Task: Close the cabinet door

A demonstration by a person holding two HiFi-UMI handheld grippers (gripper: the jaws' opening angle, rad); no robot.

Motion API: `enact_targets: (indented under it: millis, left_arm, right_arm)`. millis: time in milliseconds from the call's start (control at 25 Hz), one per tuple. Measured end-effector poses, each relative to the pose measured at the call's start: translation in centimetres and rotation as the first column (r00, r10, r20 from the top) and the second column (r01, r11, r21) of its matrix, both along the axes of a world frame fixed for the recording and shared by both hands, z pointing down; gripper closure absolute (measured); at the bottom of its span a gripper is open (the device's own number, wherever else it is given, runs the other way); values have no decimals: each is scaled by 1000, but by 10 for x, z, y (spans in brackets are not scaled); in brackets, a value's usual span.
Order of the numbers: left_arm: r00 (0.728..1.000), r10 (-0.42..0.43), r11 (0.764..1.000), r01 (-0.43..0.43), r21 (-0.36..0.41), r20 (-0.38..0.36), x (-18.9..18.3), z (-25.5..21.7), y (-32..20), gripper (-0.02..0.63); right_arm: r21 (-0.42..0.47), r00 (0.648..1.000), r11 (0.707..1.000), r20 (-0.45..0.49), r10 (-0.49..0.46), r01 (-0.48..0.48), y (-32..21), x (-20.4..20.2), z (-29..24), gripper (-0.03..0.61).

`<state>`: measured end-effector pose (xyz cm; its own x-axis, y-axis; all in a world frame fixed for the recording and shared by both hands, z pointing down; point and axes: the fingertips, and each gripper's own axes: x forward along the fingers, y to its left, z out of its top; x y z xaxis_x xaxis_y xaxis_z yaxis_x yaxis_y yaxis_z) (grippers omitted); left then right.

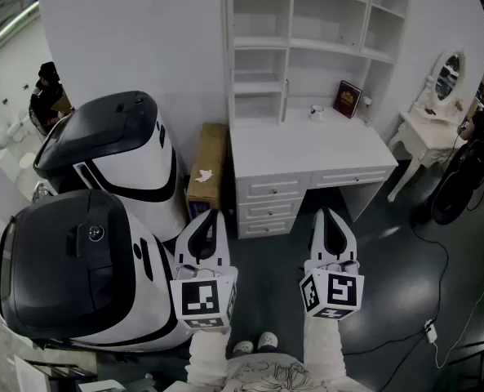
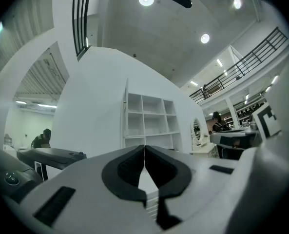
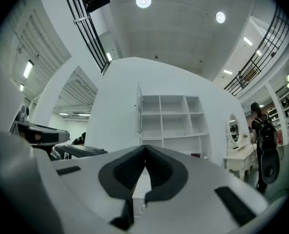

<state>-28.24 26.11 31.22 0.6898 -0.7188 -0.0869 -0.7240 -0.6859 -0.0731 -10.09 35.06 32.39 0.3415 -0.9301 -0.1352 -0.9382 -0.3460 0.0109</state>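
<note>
- The left hand-held gripper (image 1: pixel 210 216) and the right hand-held gripper (image 1: pixel 330 214) are both fully closed, pads together, with nothing between them. Both are held out level in front of the person, well short of the furniture.
- The cabinet door (image 3: pixel 139 112) stands open at the upper left corner of the white shelf unit (image 1: pixel 290 24). It is seen almost edge-on, above the worktop (image 1: pixel 307 149). Nothing touches it, so the closing appears not yet begun.
- With the door edge-on, its thin edge is easy to misjudge. A closed tip could slide past it or strike the shelf frame instead of the door face.
- Pushing near the hinge side would likely give little swing. A hard shove at the free edge could slam the door so that it bounces back open.
- The left approach is tight. Two large white-and-black machines (image 1: pixel 119 162) and a cardboard box (image 1: pixel 207 170) stand just beside the worktop, so the left arm could brush them while reaching up.
- The worktop and its drawers (image 1: pixel 270 207) stand between the person and the door, so the reach goes over them and may tempt a lean that spoils the aim.
- A cable (image 1: pixel 442 276) trails across the floor to the right, a trip risk if the person steps that way.
</note>
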Motion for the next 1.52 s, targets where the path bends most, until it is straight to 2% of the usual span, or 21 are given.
enact_targets:
  millis: [640, 1120, 1520]
  left_arm:
    - [1000, -26, 1000, 26, -7, 11, 21, 7, -13, 609]
    - [995, -97, 995, 97, -34, 5, 35, 24, -8, 609]
    - [994, -106, 993, 107, -48, 24, 49, 33, -28, 609]
  right_arm:
    - [-4, 999, 999, 6, -35, 35, -18, 20, 7, 574]
    - [-24, 995, 995, 1, -98, 98, -21, 42, 23, 574]
    - [-41, 993, 992, 17, -120, 121, -48, 52, 34, 574]
